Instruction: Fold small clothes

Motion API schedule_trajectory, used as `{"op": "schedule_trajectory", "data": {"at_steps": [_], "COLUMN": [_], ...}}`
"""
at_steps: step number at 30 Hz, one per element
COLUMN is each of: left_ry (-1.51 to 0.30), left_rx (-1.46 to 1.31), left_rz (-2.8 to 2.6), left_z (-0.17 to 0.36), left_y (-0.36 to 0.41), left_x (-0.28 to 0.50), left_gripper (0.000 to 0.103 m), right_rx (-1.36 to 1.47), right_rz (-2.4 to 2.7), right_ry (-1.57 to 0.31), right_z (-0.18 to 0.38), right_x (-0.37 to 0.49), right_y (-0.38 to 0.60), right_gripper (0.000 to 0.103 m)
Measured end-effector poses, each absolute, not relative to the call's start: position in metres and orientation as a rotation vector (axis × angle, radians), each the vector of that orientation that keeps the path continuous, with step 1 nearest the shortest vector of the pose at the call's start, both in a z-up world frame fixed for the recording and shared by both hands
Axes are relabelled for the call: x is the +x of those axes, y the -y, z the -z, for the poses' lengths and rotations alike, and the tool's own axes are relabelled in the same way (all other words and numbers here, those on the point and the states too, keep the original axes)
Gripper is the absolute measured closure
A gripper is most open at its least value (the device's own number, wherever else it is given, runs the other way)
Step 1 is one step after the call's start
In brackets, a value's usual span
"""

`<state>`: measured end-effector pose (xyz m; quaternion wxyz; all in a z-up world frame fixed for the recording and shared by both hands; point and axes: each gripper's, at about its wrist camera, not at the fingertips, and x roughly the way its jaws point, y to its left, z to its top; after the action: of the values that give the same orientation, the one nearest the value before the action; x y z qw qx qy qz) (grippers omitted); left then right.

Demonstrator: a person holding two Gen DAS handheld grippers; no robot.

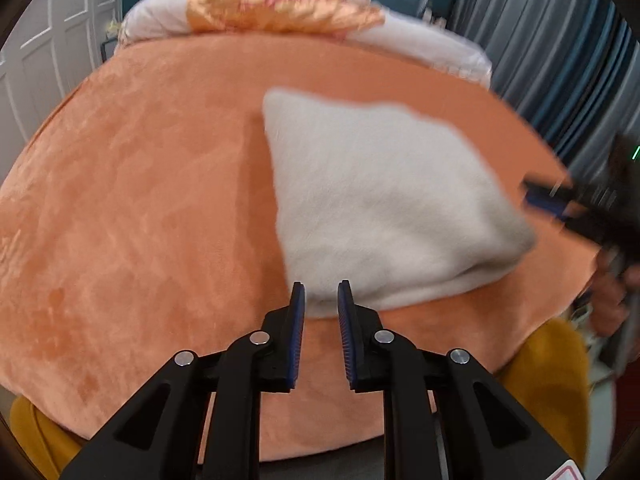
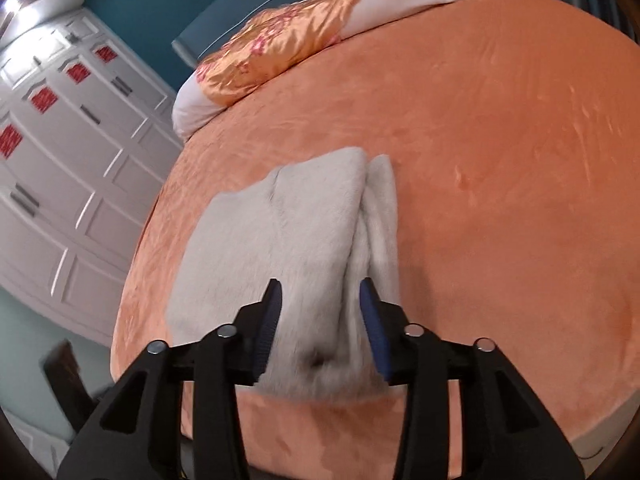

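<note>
Right wrist view showed the folded grey garment [image 2: 288, 248] on the orange bedspread [image 2: 500, 160], its long axis running from 6 toward 12 o'clock, near end between the right gripper's [image 2: 320, 292] parted, empty fingers. Left gripper [image 1: 321, 290] hovered agape at the cloth's 6 o'clock edge.

No text, label, brand or number can be read in either view. In the left wrist view, a white sticker with a red edge [image 1: 562, 474] peeks in at the bottom rim, below and to the right of the left claw [image 1: 321, 294], but it is cut off and shows no legible print; a small green light mark [image 1: 635, 153] glows far off to the claw's upper right, too small to read as a sign. In the right wrist view, red patterned squares [image 2: 44, 100] sit on the white wardrobe doors [image 2: 80, 184] far left of the right claw [image 2: 320, 294]; they are blurred and carry no readable characters.
</note>
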<state>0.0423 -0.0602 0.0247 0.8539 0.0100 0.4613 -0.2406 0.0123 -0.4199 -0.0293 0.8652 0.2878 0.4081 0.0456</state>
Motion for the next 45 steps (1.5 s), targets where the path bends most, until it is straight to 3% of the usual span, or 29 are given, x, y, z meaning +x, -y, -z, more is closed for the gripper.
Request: {"op": "schedule_trajectory", "data": {"at_steps": [1,4,5,7,9,11,12,17,22,30,36,40,43,45], "left_ry": [-0.959,-0.948,-0.965,-1.002,-1.045,-1.095,-1.113,-1.128,-1.107,-0.957,-1.045,-1.052,-1.047,-1.05], "left_rx": [-0.002,-0.084,-0.097,-0.098,-0.062,-0.019,-0.011,0.056,0.083,-0.041,0.012,0.014,0.031,0.029], "left_rz": [0.508,0.498,0.482,0.462,0.446,0.417,0.412,0.367,0.37,0.453,0.421,0.392,0.382,0.382], "left_z": [-0.031,-0.042,-0.04,-0.03,-0.019,-0.005,0.002,0.027,0.018,-0.055,-0.02,-0.002,0.0,0.002], "left_y": [0.059,0.064,0.07,0.081,0.091,0.096,0.094,0.092,0.095,0.095,0.132,0.133,0.135,0.135], "left_x": [0.043,0.055,0.064,0.078,0.086,0.089,0.091,0.083,0.081,0.081,0.116,0.116,0.115,0.115], "left_gripper": [0.079,0.072,0.072,0.072,0.076,0.089,0.09,0.092,0.092,0.092,0.092,0.091,0.091,0.091], "right_rx": [0.598,0.555,0.536,0.482,0.514,0.541,0.56,0.58,0.619,0.53,0.464,0.495,0.483,0.469], "right_rz": [-0.105,-0.113,-0.107,-0.089,-0.108,-0.114,-0.114,-0.045,-0.011,-0.001,0.047,0.103,0.069,0.02], "right_ry": [-0.864,-0.919,-0.924,-0.913,-0.827,-0.751,-0.742,-0.988,-0.952,-0.819,-0.813,-0.872,-0.92,-0.906], "right_z": [0.032,0.049,0.051,0.048,0.032,0.014,0.014,0.1,0.078,0.017,0.015,0.038,0.052,0.049], "right_x": [0.02,0.035,0.037,0.039,0.03,0.017,0.014,0.025,0.022,0.02,0.066,0.111,0.139,0.145], "right_y": [0.415,0.397,0.393,0.386,0.392,0.404,0.409,0.418,0.418,0.408,0.409,0.429,0.43,0.426], "right_gripper": [0.055,0.054,0.06,0.088,0.09,0.091,0.091,0.095,0.092,0.09,0.088,0.064,0.064,0.093]}}
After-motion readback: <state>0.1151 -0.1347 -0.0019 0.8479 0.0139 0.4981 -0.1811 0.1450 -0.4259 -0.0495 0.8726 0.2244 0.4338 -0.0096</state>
